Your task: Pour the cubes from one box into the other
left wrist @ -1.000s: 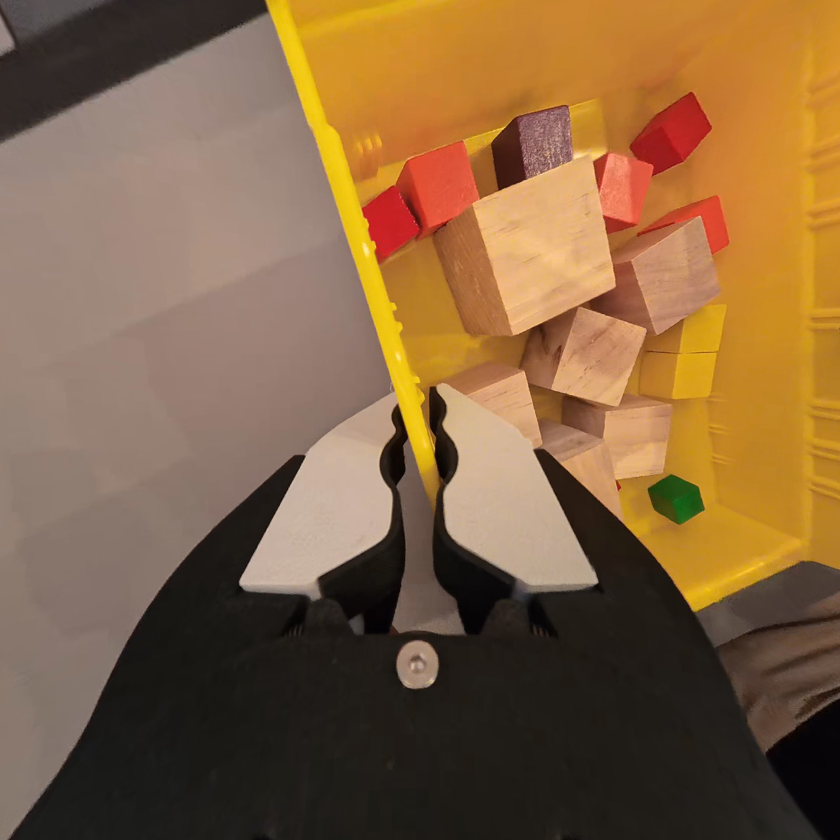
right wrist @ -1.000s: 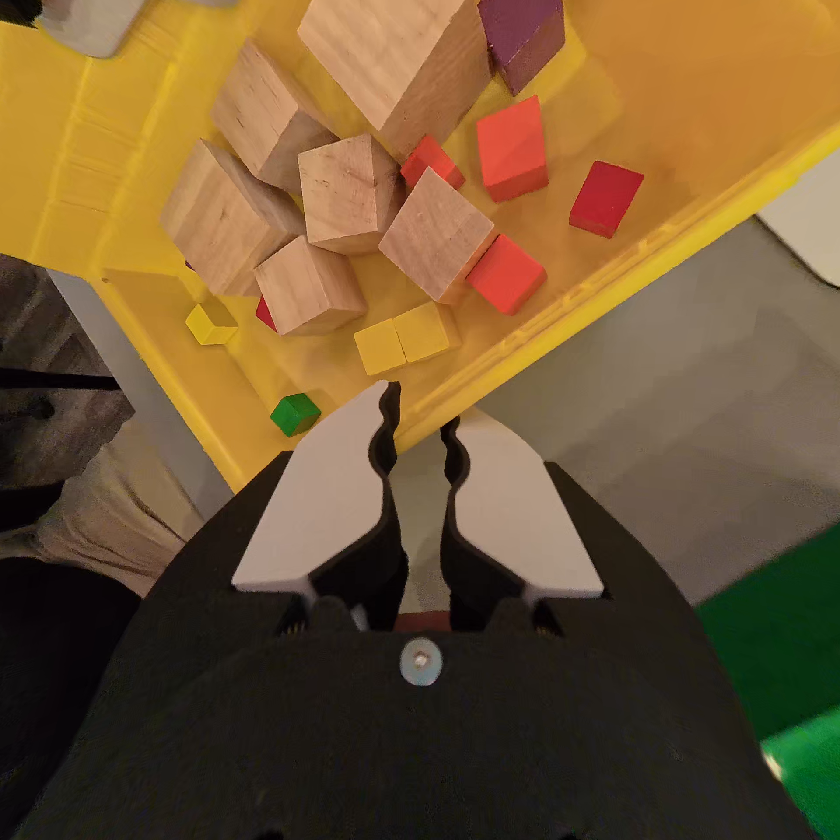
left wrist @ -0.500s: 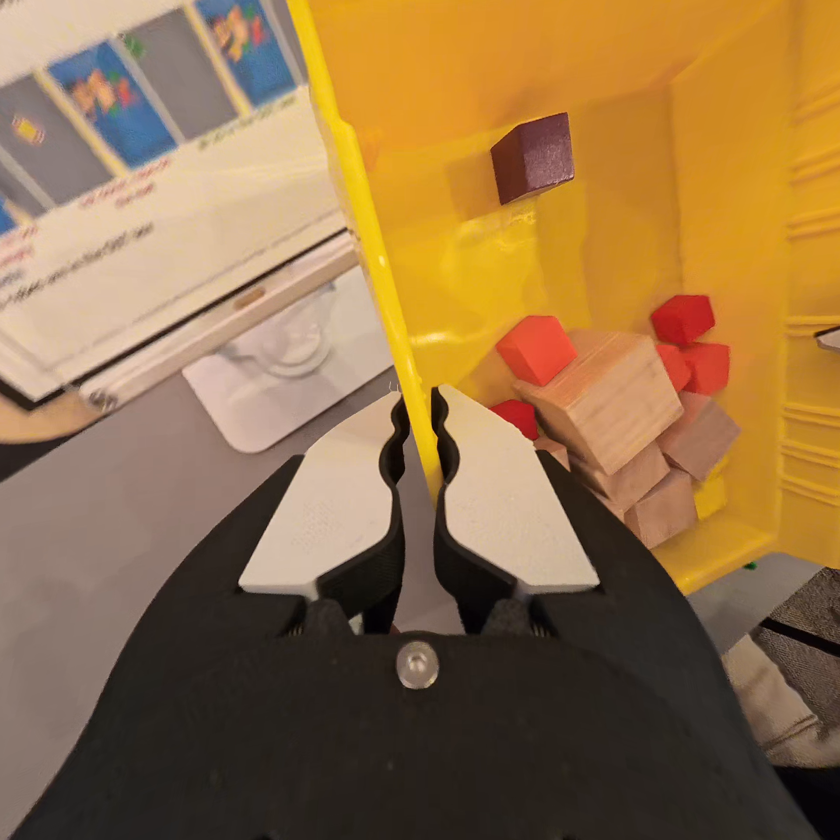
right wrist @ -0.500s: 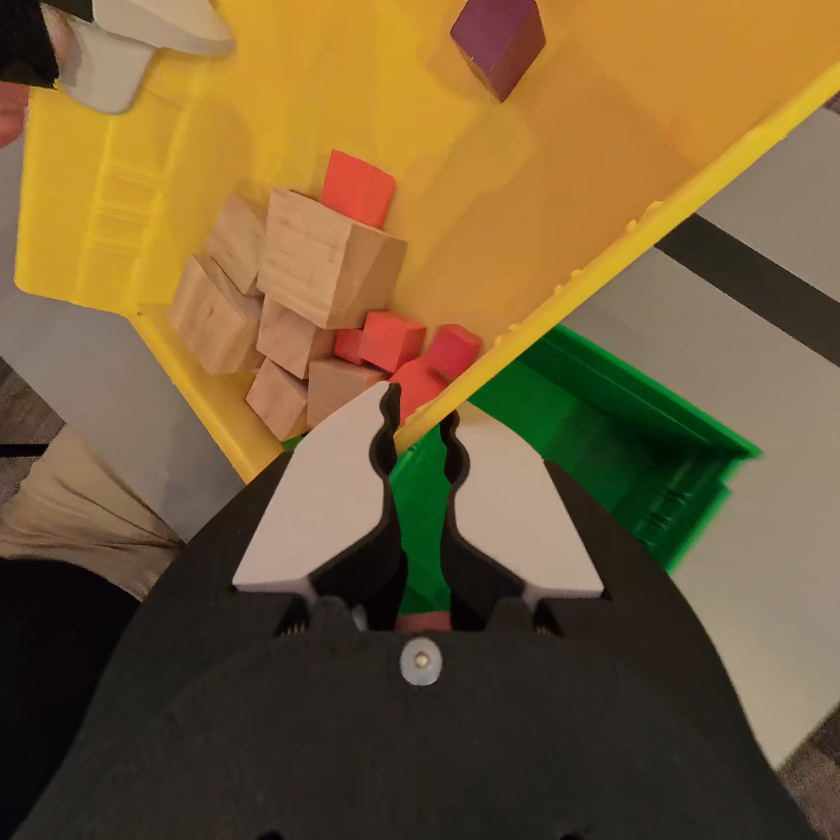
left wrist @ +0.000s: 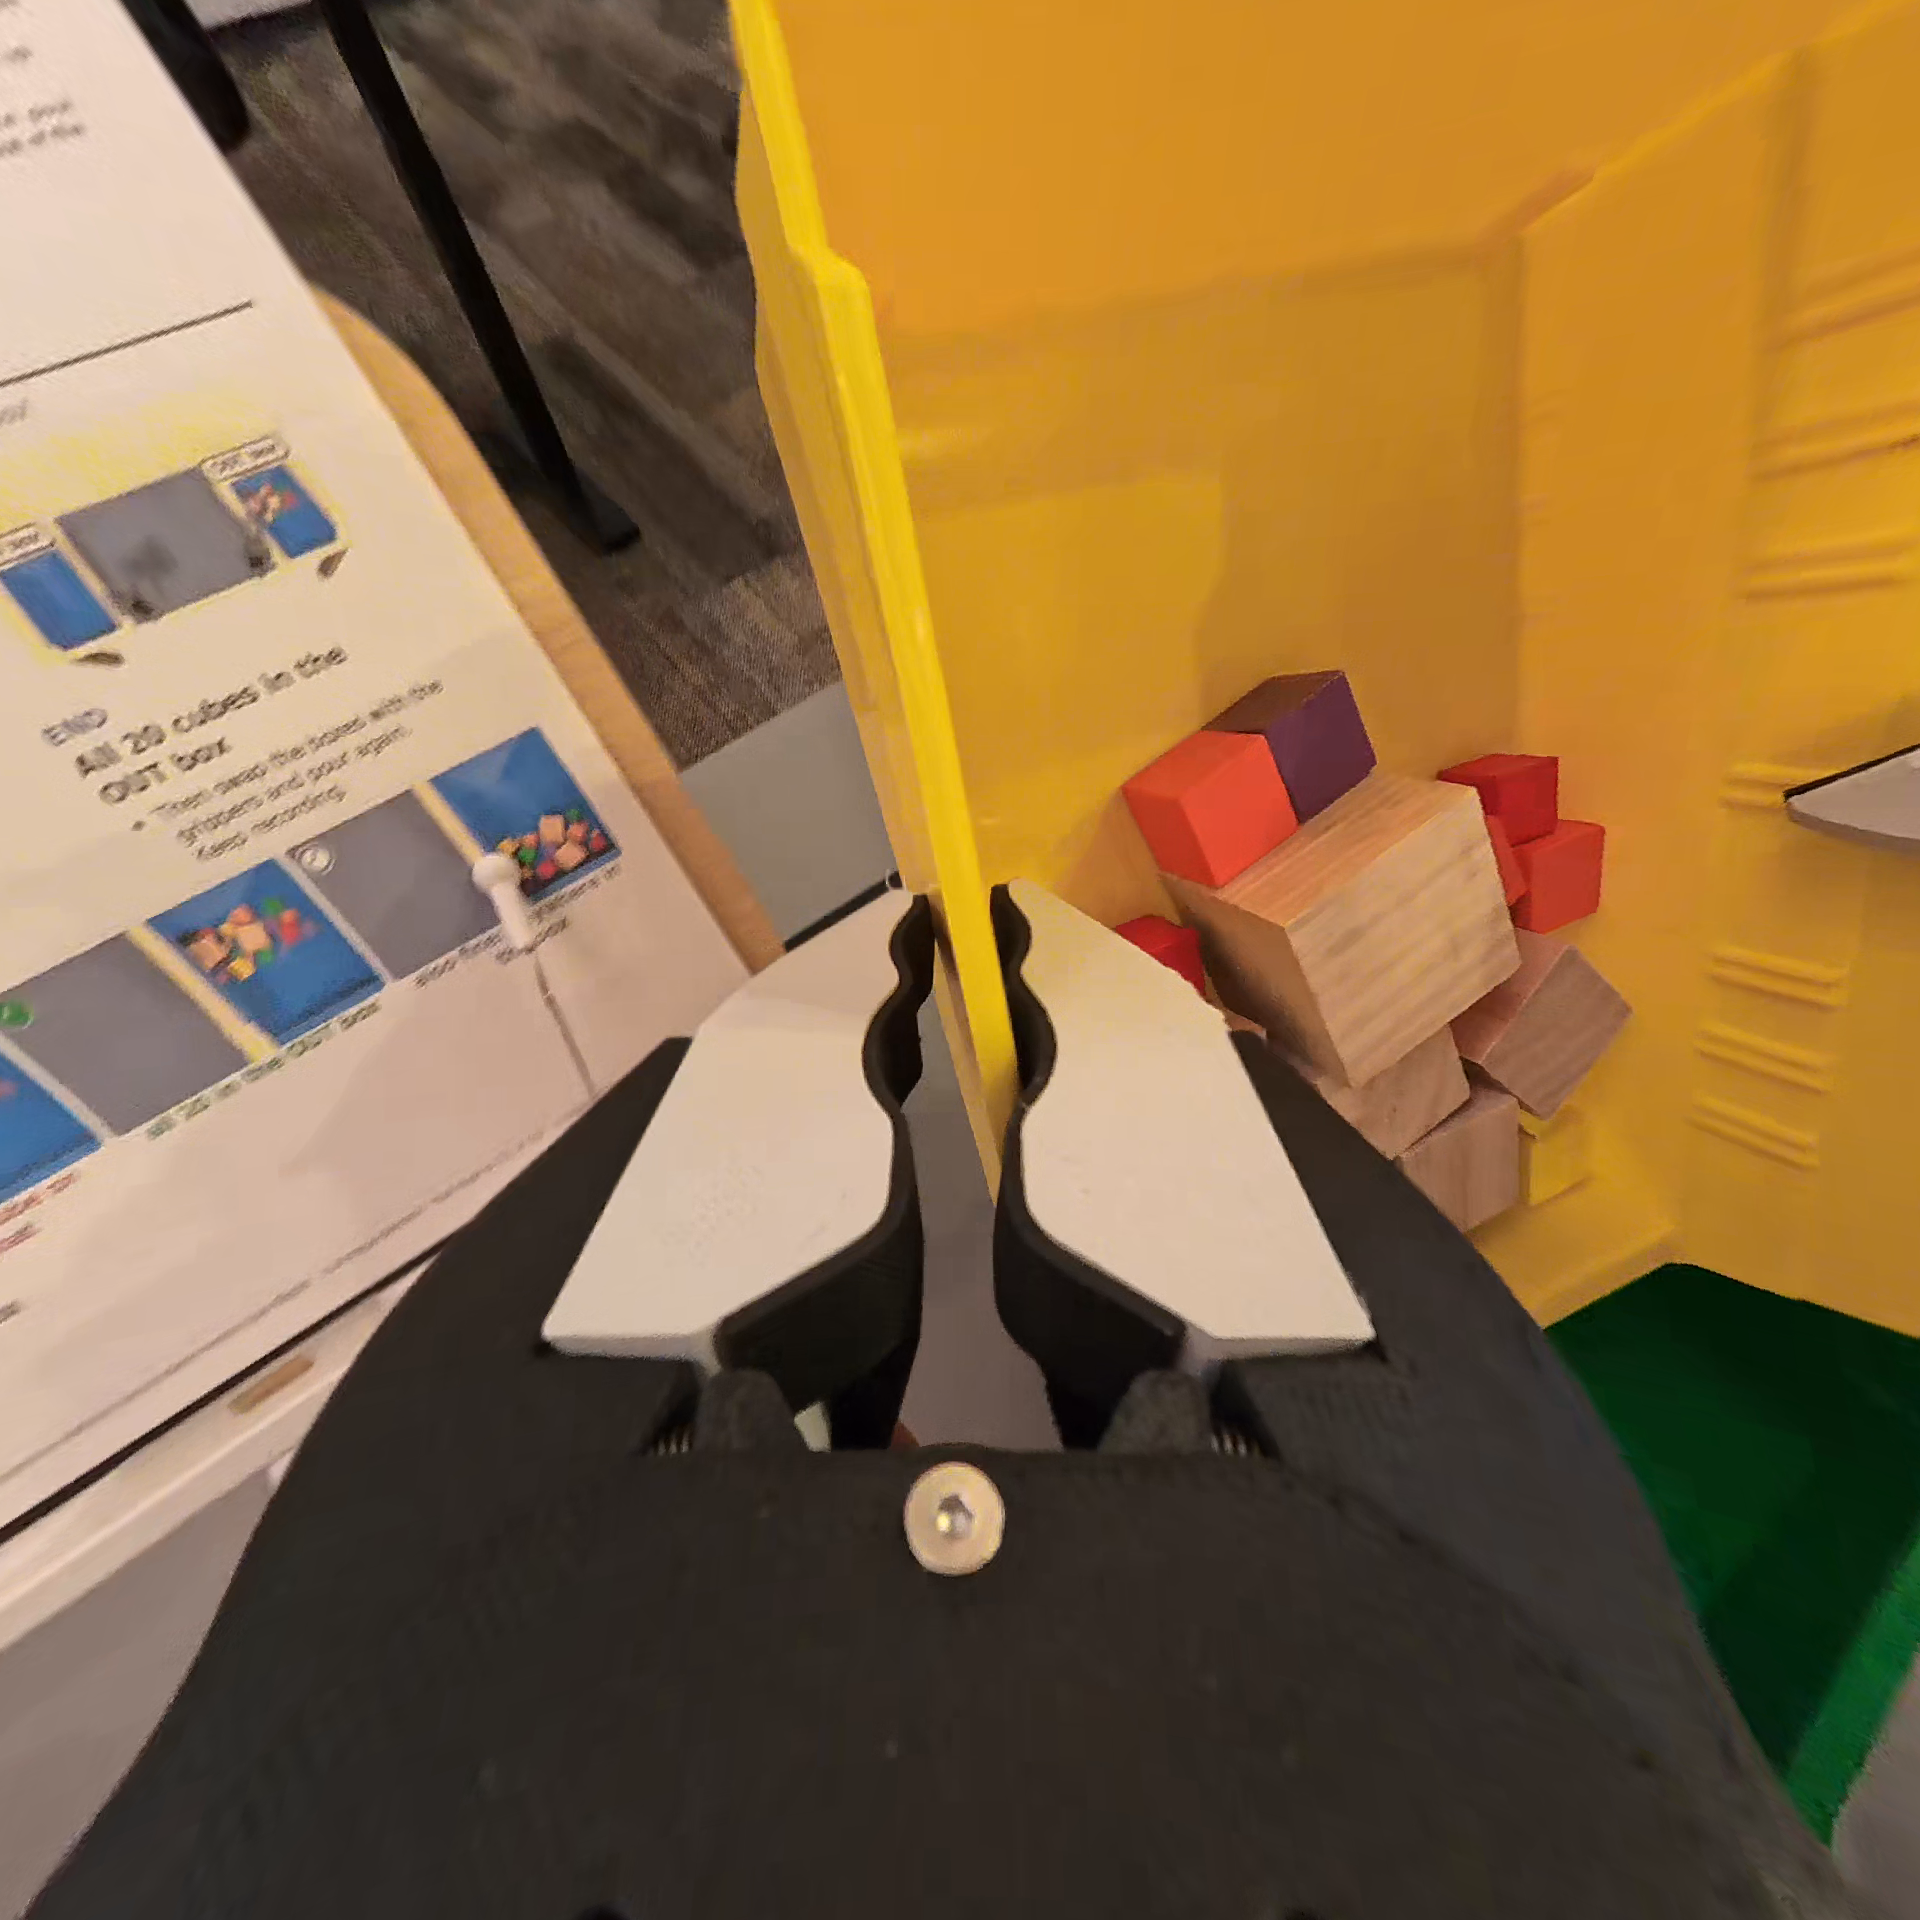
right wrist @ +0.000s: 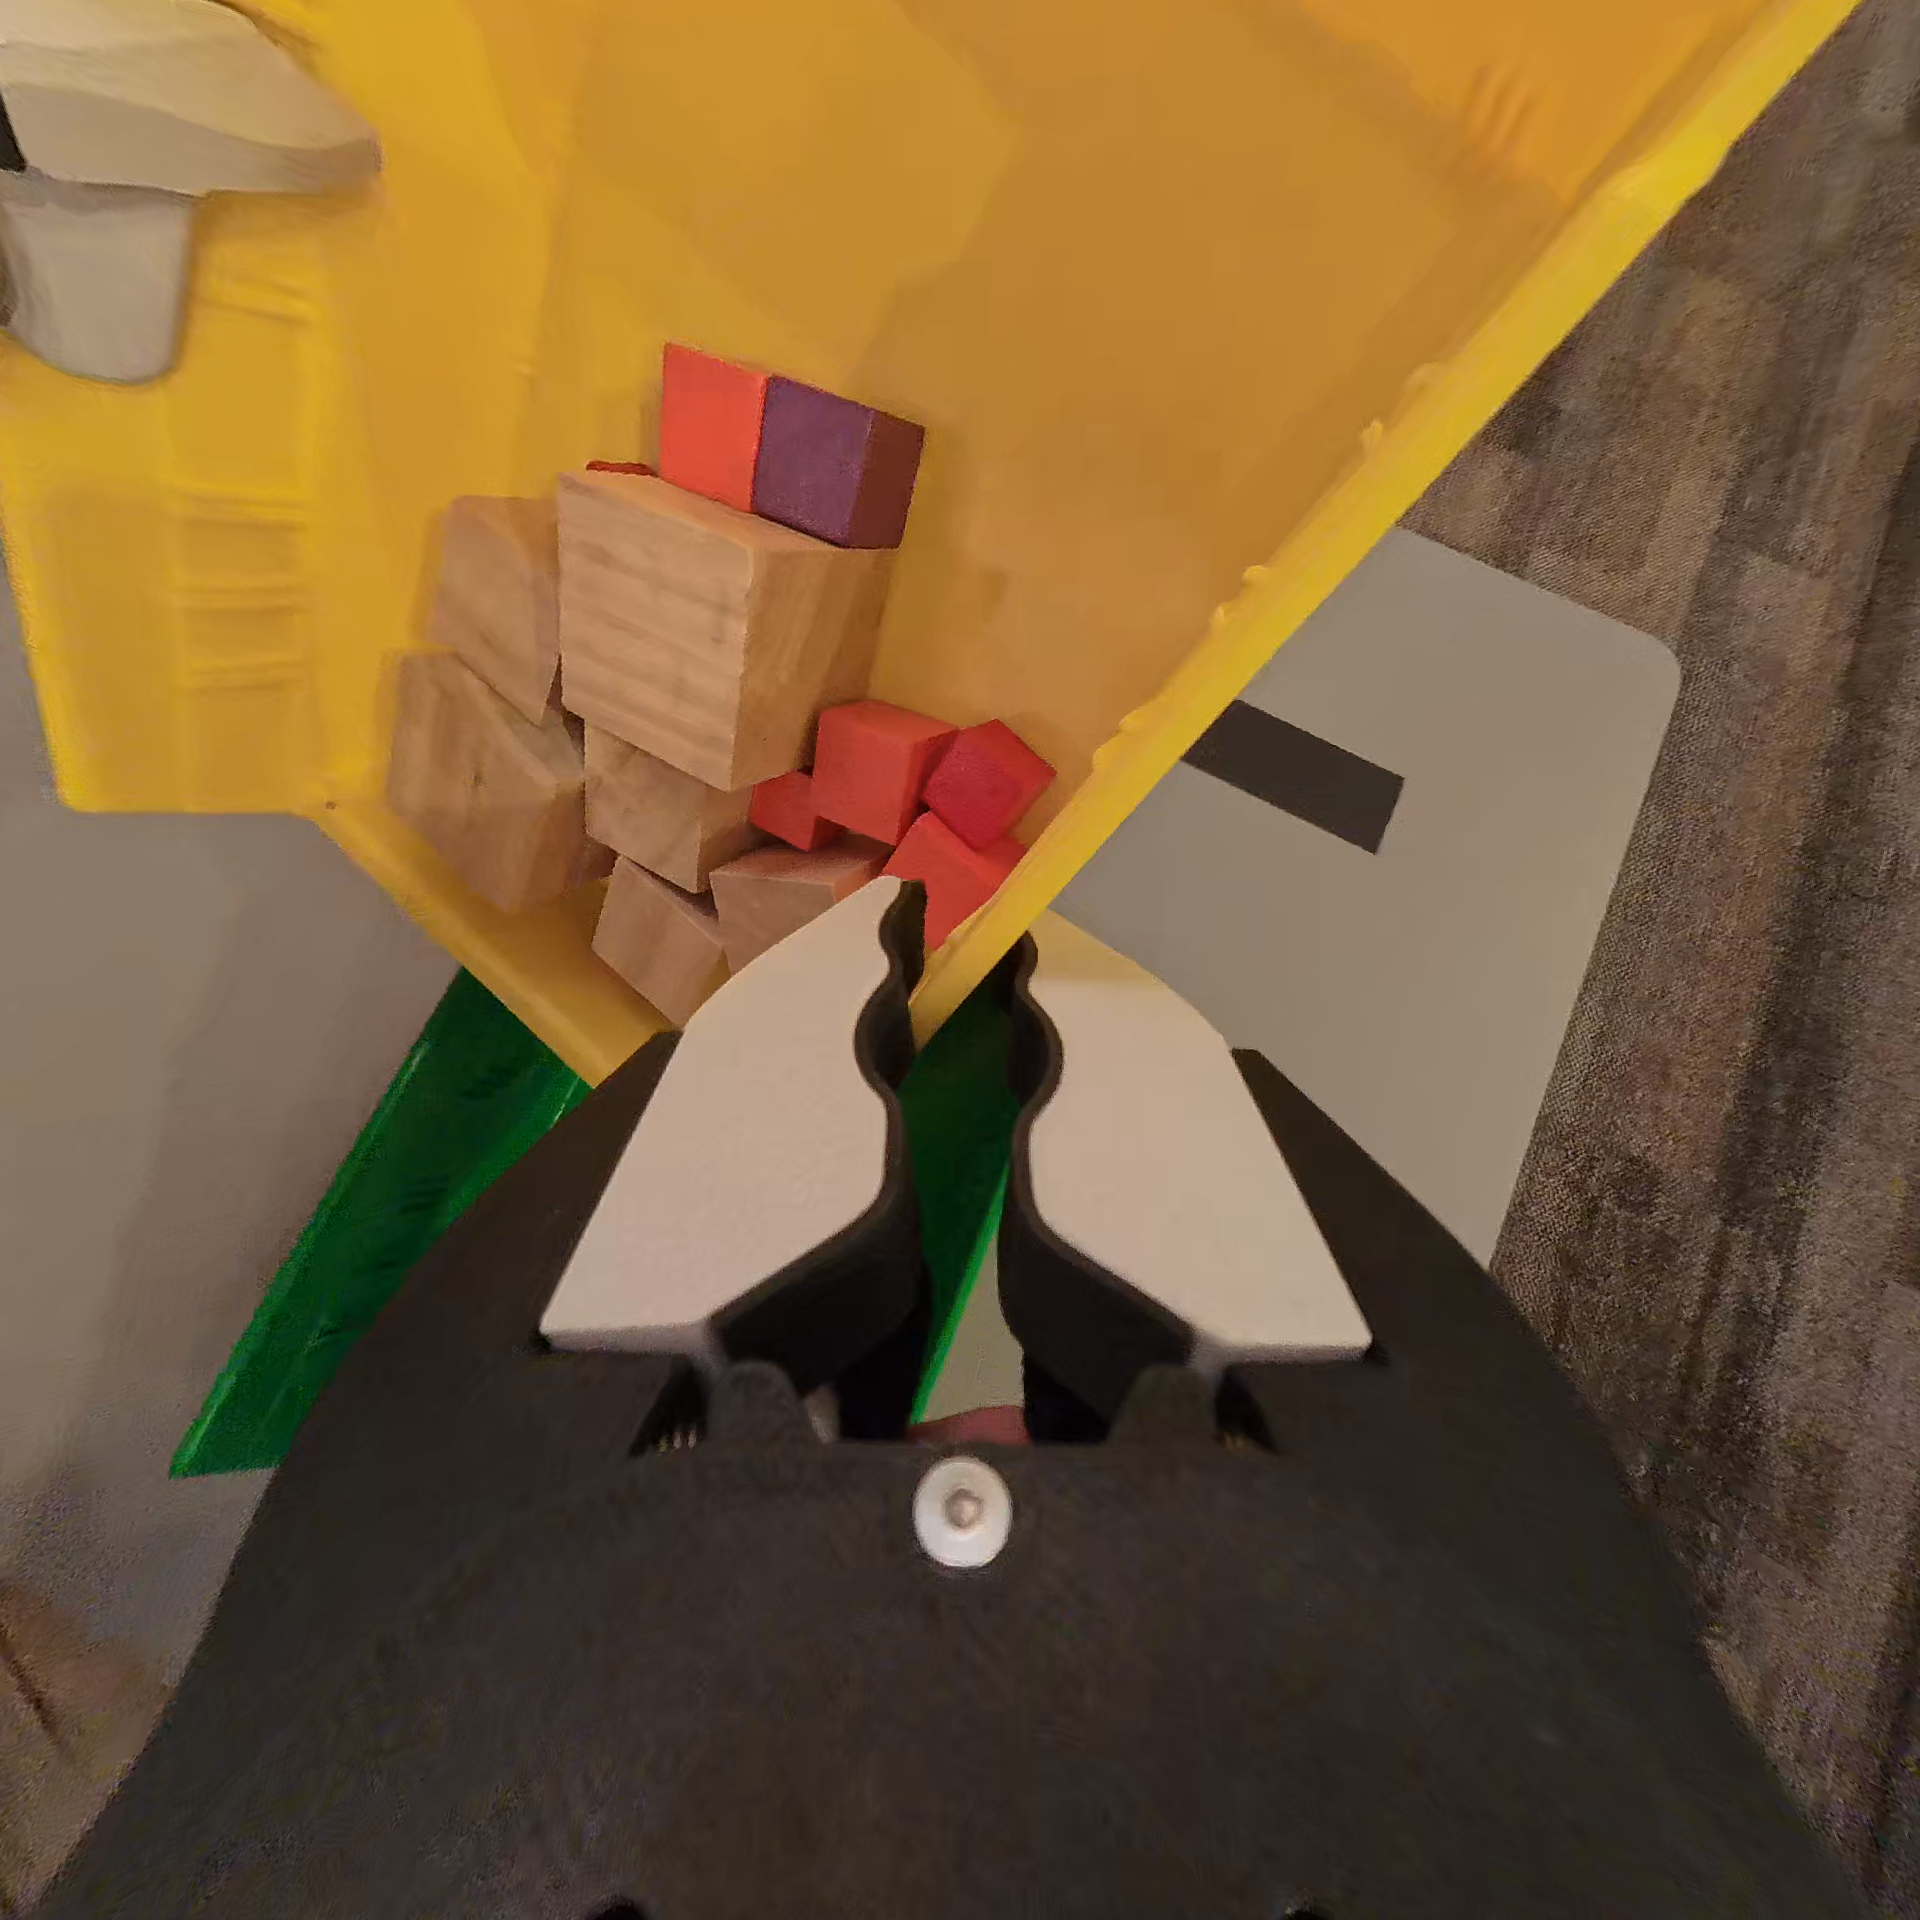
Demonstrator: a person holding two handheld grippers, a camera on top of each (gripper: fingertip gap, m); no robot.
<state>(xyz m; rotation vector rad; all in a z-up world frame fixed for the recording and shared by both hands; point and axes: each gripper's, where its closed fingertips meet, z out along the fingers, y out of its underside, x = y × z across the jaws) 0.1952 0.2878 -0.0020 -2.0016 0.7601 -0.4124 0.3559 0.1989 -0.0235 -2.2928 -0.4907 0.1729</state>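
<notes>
A: Where is the yellow box?
B: Tipped steeply above the green box, the left claw clamped on one rim, the right claw clamped on the opposite rim.
A: And the cubes?
B: Heaped in the yellow box's lowest corner, a purple cube on top beside an orange one.

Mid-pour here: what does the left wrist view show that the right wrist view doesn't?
Only the left wrist view shows the instruction sheet and the left hand-held gripper clamped on the yellow box wall. Only the right wrist view shows the right hand-held gripper pinching the opposite rim and a grey mat with a black stripe. Both show the tilted yellow box, the cubes piled at its low end, and the green box below.
</notes>
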